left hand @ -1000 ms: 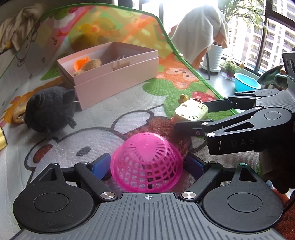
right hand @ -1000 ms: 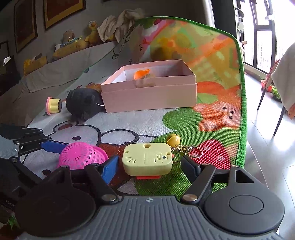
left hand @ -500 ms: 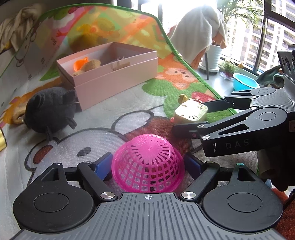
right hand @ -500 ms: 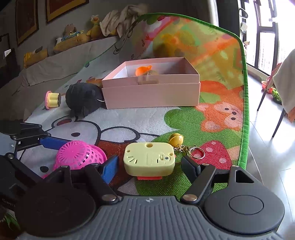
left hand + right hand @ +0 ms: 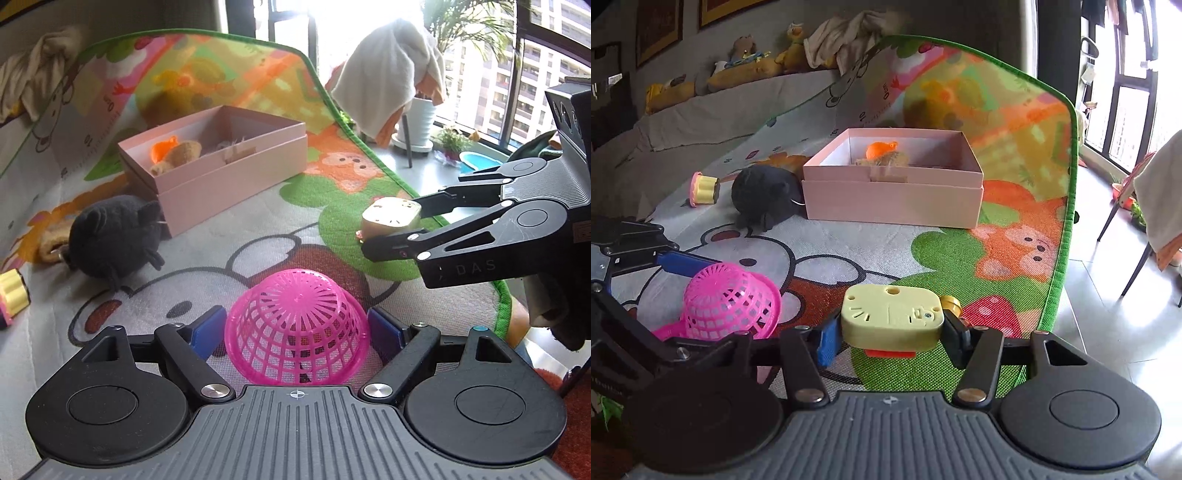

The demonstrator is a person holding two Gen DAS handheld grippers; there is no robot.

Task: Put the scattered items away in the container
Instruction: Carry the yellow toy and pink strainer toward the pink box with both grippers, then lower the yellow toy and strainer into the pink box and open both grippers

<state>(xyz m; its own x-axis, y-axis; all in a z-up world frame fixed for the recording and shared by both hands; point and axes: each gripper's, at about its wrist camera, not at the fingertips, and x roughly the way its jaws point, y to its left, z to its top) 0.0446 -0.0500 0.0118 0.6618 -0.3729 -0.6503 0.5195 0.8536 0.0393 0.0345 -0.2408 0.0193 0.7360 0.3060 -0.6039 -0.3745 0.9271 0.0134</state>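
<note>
Between my left gripper's blue pads (image 5: 207, 328) sits a hot-pink lattice basket (image 5: 297, 325). My right pads pinch a pale-yellow toy (image 5: 892, 317) with an orange underside. Ahead: pale-pink box (image 5: 894, 192), black plush (image 5: 764, 195), cartoon-printed green-edged mat (image 5: 1004, 236).

left gripper (image 5: 297, 330) clamps pink basket (image 5: 297, 326); right gripper (image 5: 388, 227) grips yellow toy (image 5: 391, 218)

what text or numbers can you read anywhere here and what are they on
"DAS" – on the side of the right gripper, in the left wrist view.
"10" – on the ruler printed along the play mat.
"0cm" – on the same ruler, further up the mat.
The pictures on the wall: no lettering can be read, too dark and small.
The yellow toy: only moulded marks, no words.
</note>
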